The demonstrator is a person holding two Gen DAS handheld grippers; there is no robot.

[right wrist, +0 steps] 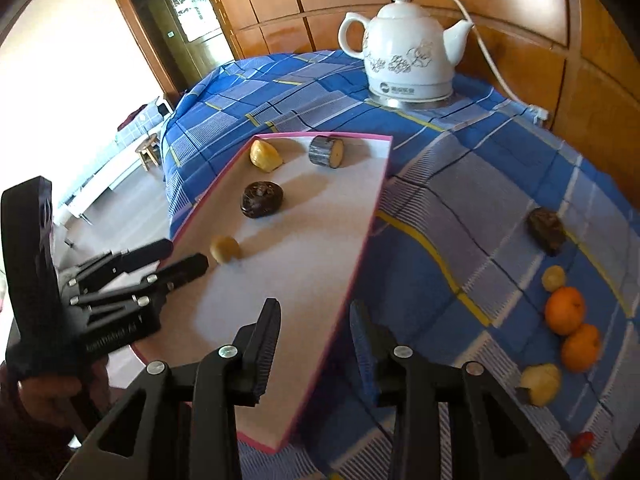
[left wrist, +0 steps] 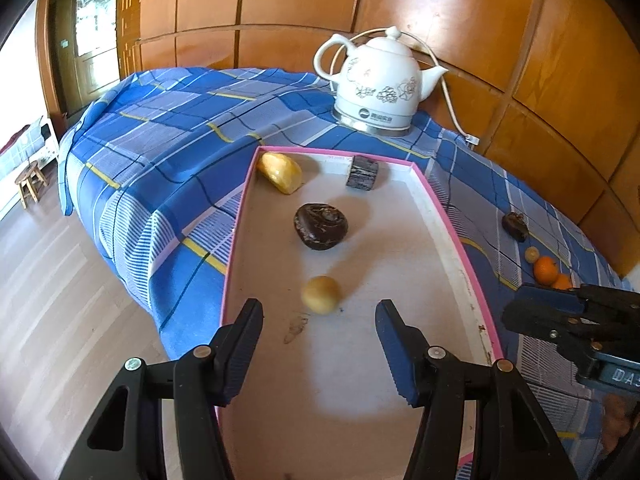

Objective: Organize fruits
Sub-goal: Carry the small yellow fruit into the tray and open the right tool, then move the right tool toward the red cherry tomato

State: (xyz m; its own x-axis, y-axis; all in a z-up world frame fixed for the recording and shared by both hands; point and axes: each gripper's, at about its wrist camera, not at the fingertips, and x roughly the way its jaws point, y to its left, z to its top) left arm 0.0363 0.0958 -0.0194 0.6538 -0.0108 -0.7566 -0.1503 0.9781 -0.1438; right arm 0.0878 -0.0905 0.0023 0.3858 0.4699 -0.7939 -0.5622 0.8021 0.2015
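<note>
Partly, the shallow pink-rimmed white tray (left wrist: pixel 448 216) ran out of the left wrist view at the bottom, behind the left gripper (left wrist: pixel 320 312), whose blue-padded jaws stood apart over the tray floor with nothing between them. The right gripper (right wrist: pixel 316 320) straddled the tray's right rim with its jaws slightly apart, gripping nothing. The small red fruit (right wrist: pixel 582 443) near the corner was too blurred to identify. Inside the tray lay four pieces: a yellow wedge (left wrist: pixel 280 173), a dark-skinned cut cylinder (left wrist: pixel 363 173), a dark brown rounded fruit (left wrist: pixel 320 226) and a small pale yellow ball (left wrist: pixel 321 294). On the blue checked tablecloth (right wrist: pixel 440 208) lay two oranges (right wrist: pixel 565 310), a dark brown lump (right wrist: pixel 546 230), a small yellow fruit (right wrist: pixel 553 278) and a yellow piece (right wrist: pixel 540 384). One white ceramic kettle (right wrist: pixel 408 60) stood behind.
</note>
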